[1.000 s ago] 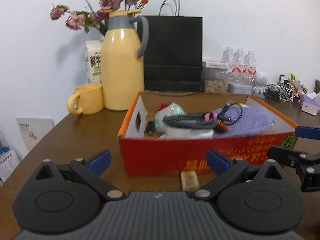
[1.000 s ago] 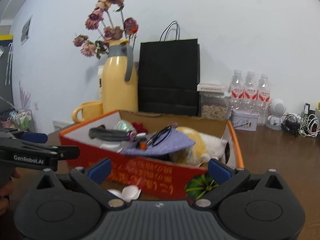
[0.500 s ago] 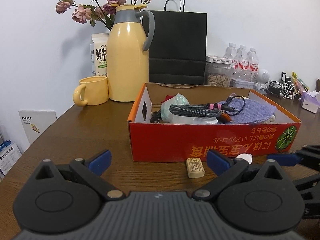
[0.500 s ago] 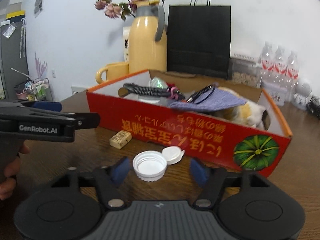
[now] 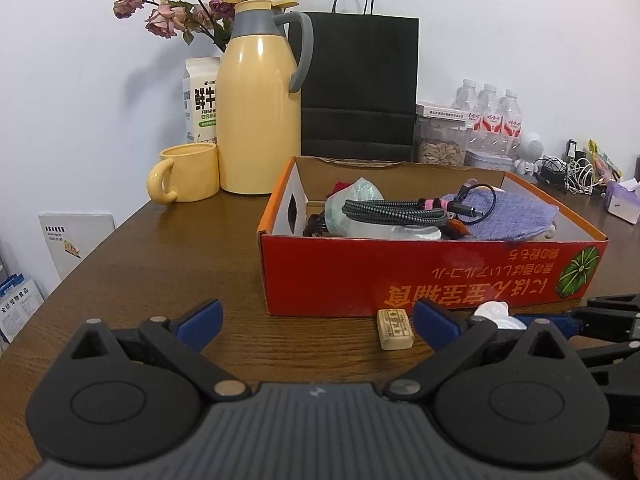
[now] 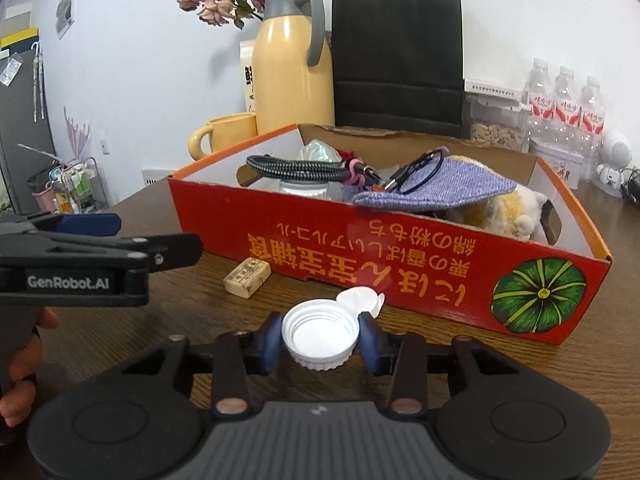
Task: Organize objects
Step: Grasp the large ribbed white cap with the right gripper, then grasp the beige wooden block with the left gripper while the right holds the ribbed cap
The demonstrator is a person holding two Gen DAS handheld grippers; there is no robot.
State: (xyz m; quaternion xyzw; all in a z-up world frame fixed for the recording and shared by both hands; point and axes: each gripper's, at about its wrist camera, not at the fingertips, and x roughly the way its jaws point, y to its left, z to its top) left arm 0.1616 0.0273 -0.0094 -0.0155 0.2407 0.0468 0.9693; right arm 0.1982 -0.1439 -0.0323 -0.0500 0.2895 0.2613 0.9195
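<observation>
A red cardboard box (image 5: pixel 432 276) (image 6: pixel 400 252) sits on the brown table and holds a braided cable (image 6: pixel 296 170), a purple knit cloth (image 6: pixel 452 186), a plush toy (image 6: pixel 504 208) and other items. My right gripper (image 6: pixel 320 338) is shut on a white ribbed bottle cap (image 6: pixel 319 334) at the table surface in front of the box. A second smaller white cap (image 6: pixel 360 300) lies just behind it. A small tan block (image 6: pixel 247 276) (image 5: pixel 394 328) lies by the box front. My left gripper (image 5: pixel 316 318) is open and empty, left of the right one.
A yellow thermos jug (image 5: pixel 260 112), a yellow mug (image 5: pixel 186 174), a milk carton (image 5: pixel 200 98), a black paper bag (image 5: pixel 358 84), water bottles (image 5: pixel 494 118) and a jar of seeds (image 5: pixel 442 148) stand behind the box. Cables and a tissue box (image 5: pixel 622 200) lie far right.
My right gripper dropped to the table, moved up to the white cap and closed on it. My left gripper drew back from the box, staying open.
</observation>
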